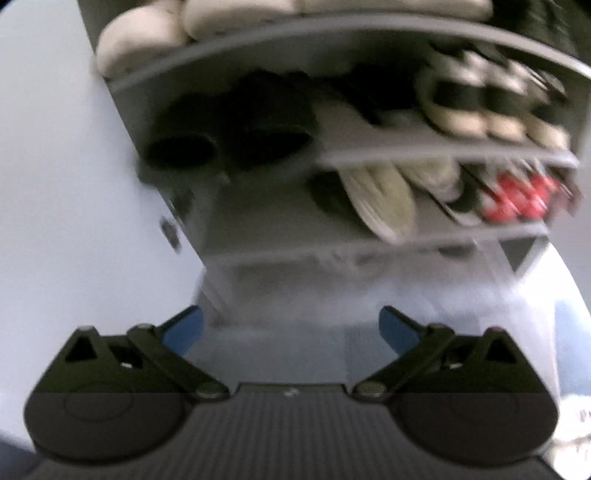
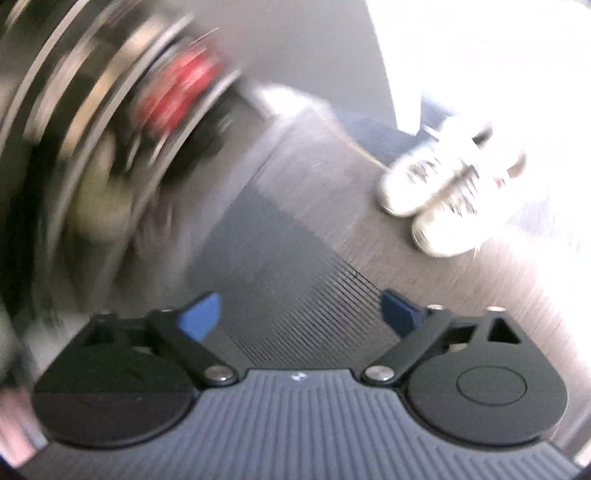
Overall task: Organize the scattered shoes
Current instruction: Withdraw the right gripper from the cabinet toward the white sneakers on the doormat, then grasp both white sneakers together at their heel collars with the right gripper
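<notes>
A grey shoe rack [image 1: 258, 48] fills the upper part of the left wrist view, blurred and tilted. Its top shelf holds pale cream shoes [image 1: 147, 33]. The shelf below carries black shoes [image 1: 236, 129] on the left and cream-and-black shoes [image 1: 487, 99] on the right. One shelf lower lie off-white shoes [image 1: 384, 192], with red-and-black shoes [image 1: 517, 199] just beside them on the right. The lowest shelf looks bare, as far as the blur allows.

In the right wrist view a grey floor [image 2: 295, 229] spreads out, and a pair of white sneakers [image 2: 443, 188] sits side by side on it in strong light, well apart from the rack.

The left hand-held gripper [image 1: 291, 326] is released, its blue-tipped jaws spread wide with nothing between them. The right hand-held gripper [image 2: 301, 314] is likewise released and empty above the floor.
</notes>
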Demonstrator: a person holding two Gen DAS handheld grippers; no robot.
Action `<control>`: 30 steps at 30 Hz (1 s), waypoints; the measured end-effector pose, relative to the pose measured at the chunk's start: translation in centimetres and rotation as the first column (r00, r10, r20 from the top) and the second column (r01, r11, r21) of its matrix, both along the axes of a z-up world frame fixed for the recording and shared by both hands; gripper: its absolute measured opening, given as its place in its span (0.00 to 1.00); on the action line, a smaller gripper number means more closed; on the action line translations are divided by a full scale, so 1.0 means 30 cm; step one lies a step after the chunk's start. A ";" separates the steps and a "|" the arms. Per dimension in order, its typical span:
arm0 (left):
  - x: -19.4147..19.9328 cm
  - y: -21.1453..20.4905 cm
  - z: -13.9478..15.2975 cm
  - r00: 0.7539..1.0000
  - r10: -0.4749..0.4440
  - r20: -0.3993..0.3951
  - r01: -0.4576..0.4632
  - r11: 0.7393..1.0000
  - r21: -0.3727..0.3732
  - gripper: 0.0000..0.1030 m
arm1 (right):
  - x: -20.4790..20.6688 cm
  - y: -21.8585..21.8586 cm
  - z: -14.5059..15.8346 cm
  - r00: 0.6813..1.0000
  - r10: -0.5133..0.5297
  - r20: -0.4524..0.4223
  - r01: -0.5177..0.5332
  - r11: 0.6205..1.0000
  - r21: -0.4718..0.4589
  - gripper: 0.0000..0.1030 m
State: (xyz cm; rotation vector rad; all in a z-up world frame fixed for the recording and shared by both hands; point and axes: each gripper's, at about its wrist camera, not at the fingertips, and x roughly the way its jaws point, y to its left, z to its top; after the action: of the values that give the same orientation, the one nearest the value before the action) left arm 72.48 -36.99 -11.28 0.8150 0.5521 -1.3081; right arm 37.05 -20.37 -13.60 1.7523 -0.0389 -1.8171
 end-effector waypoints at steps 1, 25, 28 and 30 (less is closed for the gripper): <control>-0.033 0.053 -0.012 1.000 -0.026 -0.006 0.026 1.000 0.007 0.99 | -0.103 0.050 -0.077 0.989 -0.148 0.018 0.147 0.989 0.028 0.96; -0.051 0.000 -0.273 0.998 0.025 -0.054 -0.008 0.956 0.292 0.98 | -0.813 -0.043 -0.957 0.860 -0.482 -0.167 0.508 0.840 0.191 0.39; -0.055 -0.001 -0.277 0.998 0.027 -0.054 -0.009 0.952 0.306 0.98 | -0.780 -0.049 -0.929 0.872 -0.447 -0.200 0.482 0.856 0.187 0.33; -0.068 0.003 -0.272 0.999 0.021 -0.040 -0.009 0.957 0.291 0.98 | -0.723 -0.049 -0.879 0.882 -0.409 -0.233 0.449 0.880 0.157 0.32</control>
State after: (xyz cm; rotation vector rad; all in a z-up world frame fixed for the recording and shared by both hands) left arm 70.45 -36.91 -19.45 1.0241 0.7970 -1.2483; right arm 15.35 -21.85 -39.96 1.8011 -0.1826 -2.3859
